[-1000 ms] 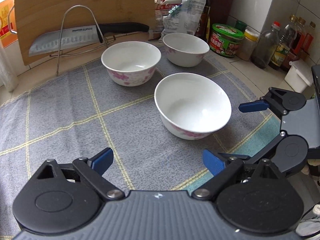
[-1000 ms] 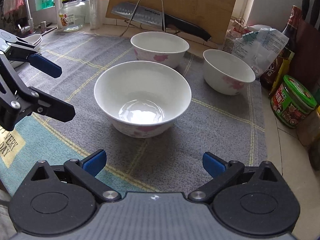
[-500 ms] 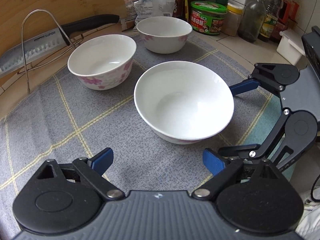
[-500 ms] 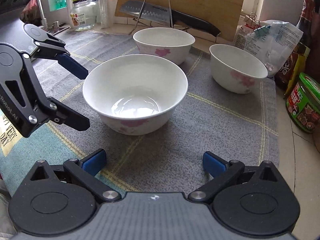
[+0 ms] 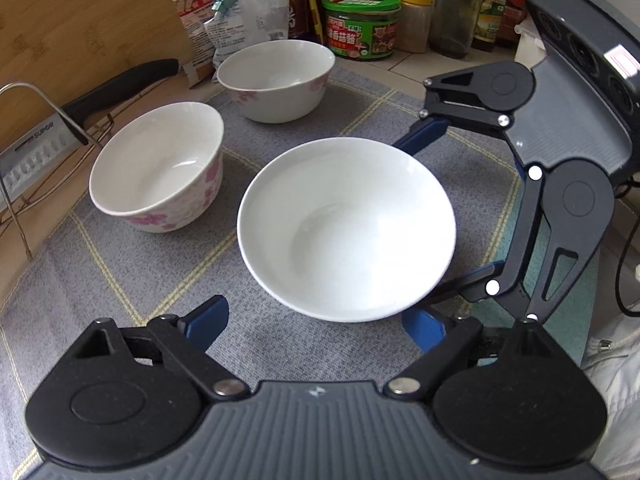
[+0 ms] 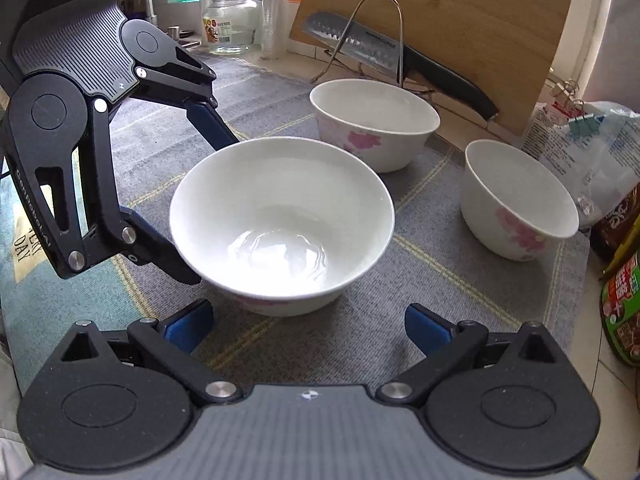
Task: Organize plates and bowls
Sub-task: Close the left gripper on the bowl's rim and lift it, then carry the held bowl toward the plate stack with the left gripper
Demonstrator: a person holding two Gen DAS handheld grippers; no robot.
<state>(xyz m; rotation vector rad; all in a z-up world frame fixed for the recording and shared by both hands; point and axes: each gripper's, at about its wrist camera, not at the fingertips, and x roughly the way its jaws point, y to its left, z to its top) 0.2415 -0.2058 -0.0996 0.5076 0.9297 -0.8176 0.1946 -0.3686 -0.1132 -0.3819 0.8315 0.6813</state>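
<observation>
Three white bowls on a grey checked cloth (image 5: 120,280) spread over the tabletop. Nearest bowl (image 5: 346,228), wide and shallow, toward the front edge of the cloth; a deeper flowered bowl (image 5: 158,168) behind it, close to the knife rack (image 6: 378,36) and cutting board (image 6: 460,20) at the tabletop's back edge; third bowl (image 6: 518,200) farther toward the back corner, beside the food packets and jars.

Left gripper (image 5: 316,320) just short of the nearest bowl, jaws wide but just been closing a little, nothing pressed between them. Right gripper (image 6: 308,320) likewise wide and empty, the bowl just beyond its tips. In each wrist view, the other gripper flanking the bowl's side without a clear grip.

Glazed ceramic by the look: stiff, fairly heavy, slippery on the pads, prone to chipping if knocked. Best hold probably across the rim, one pad inside and one outside, with a firm squeeze; nesting into a deeper bowl calls for a slow, level lowering.
</observation>
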